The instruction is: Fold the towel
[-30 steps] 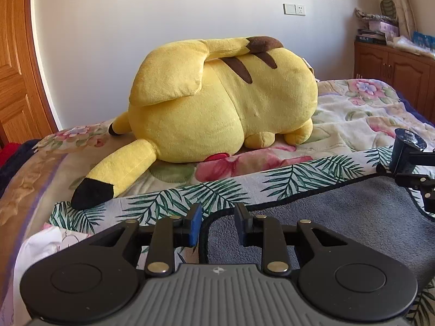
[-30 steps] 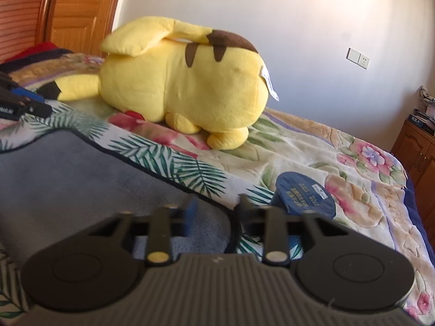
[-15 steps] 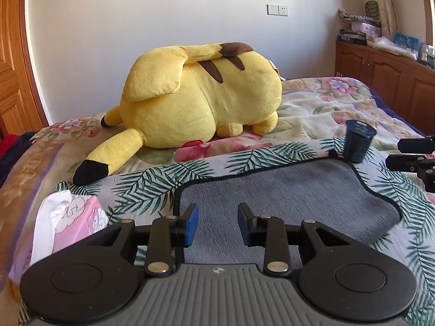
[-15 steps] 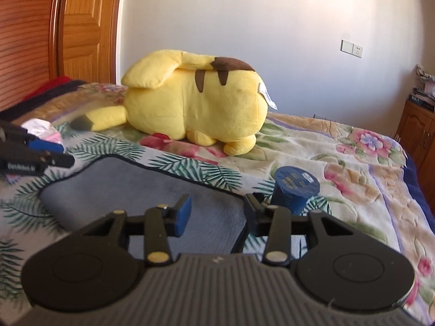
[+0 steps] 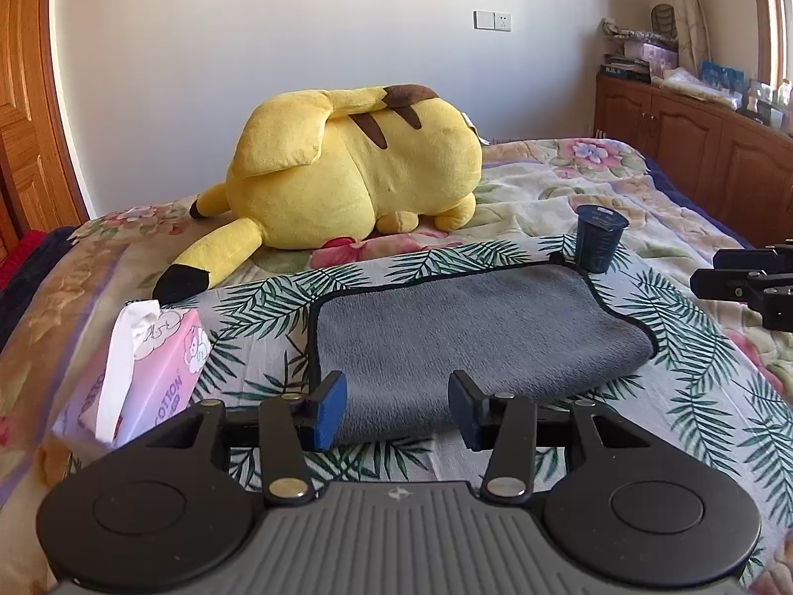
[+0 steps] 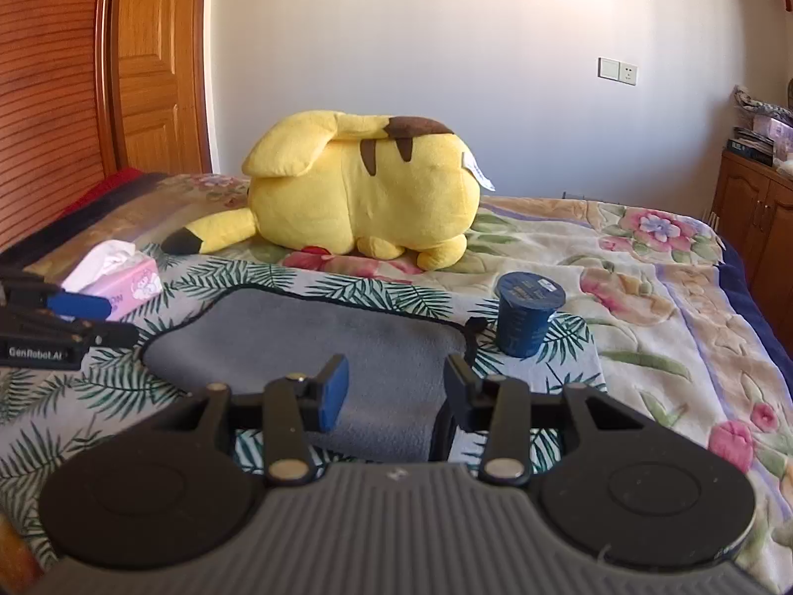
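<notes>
1. Both grippers have pulled back and up from the towel's edge since a second ago — each wrist view now takes in far more of the bed, and a tissue box has come into sight.
2. Left gripper: jaws apart, nothing between them, hovering over the near fold of the gray towel.
3. Right gripper: jaws likewise spread and empty, above the towel's near right portion.
4. Towel lies folded on the bedspread, black-trimmed edge on its far side, thick rounded fold toward the cameras. Neither gripper touches it.
5. Dark blue cup stands upright just beside the towel's far right corner; whether it touches the trim I cannot tell.
6. Pink tissue box sits left of the towel, apart from it — white tissue sticking out the top.
7. Yellow plush toy lies on its side beyond the towel, well apart, tail stretched toward the tissue box.
8. Wooden cabinets line the right wall; wooden door at left.
</notes>
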Motion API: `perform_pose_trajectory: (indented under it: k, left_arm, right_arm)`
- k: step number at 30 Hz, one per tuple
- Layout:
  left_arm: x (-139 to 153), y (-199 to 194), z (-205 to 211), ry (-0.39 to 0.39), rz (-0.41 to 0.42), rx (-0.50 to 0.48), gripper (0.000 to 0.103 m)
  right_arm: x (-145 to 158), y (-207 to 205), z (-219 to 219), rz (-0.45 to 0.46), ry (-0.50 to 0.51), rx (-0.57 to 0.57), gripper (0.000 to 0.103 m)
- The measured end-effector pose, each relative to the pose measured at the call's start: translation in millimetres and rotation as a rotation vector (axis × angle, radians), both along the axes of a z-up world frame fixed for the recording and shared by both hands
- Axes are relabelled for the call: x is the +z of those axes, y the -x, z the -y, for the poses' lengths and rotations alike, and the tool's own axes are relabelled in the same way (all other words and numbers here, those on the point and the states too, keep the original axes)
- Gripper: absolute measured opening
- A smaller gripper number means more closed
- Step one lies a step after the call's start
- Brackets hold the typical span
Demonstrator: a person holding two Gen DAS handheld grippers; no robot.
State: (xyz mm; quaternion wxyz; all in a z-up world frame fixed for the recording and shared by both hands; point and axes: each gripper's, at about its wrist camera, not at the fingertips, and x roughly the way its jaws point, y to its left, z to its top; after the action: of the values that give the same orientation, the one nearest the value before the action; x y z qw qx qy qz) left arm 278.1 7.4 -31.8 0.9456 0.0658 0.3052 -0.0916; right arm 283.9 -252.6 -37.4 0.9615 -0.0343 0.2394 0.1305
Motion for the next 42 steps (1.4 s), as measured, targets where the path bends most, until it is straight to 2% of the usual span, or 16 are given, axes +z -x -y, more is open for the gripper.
perform_pose_trajectory:
  k: [6,11,15,18,21,23,25,32,34,36,42]
  left_arm:
    - [13,29,2,0.002,0.009,-0.004,0.031]
    - [28,48,4,0.017,0.011,0.005,0.033]
    - [45,68,8,0.018,0.029,0.008,0.040]
    - [58,83,10,0.028,0.045,0.013,0.046]
    - [68,96,11,0.040,0.059,0.014,0.052]
    - [74,106,12,0.052,0.061,0.014,0.057]
    - [78,114,12,0.059,0.060,0.017,0.060]
    - [95,142,11,0.072,0.086,0.016,0.075]
    - [98,149,11,0.074,0.095,0.014,0.081]
    - [100,156,10,0.082,0.107,0.015,0.086]
    - [95,172,7,0.110,0.094,0.013,0.087]
  right_arm:
    - [13,24,4,0.006,-0.008,-0.009,0.044]
    - [24,46,9,0.003,-0.027,-0.029,0.050]
    - [34,65,10,0.017,-0.026,-0.041,0.063]
    - [43,78,11,0.028,-0.017,-0.045,0.066]
    - [51,91,12,0.045,-0.013,-0.055,0.077]
    - [56,99,15,0.058,-0.019,-0.061,0.079]
    - [58,107,17,0.060,-0.025,-0.070,0.086]
    - [59,130,18,0.053,-0.027,-0.089,0.092]
    - [59,135,17,0.059,-0.025,-0.091,0.102]
    - [60,142,15,0.074,-0.020,-0.089,0.103]
    - [58,156,8,0.082,-0.023,-0.082,0.103]
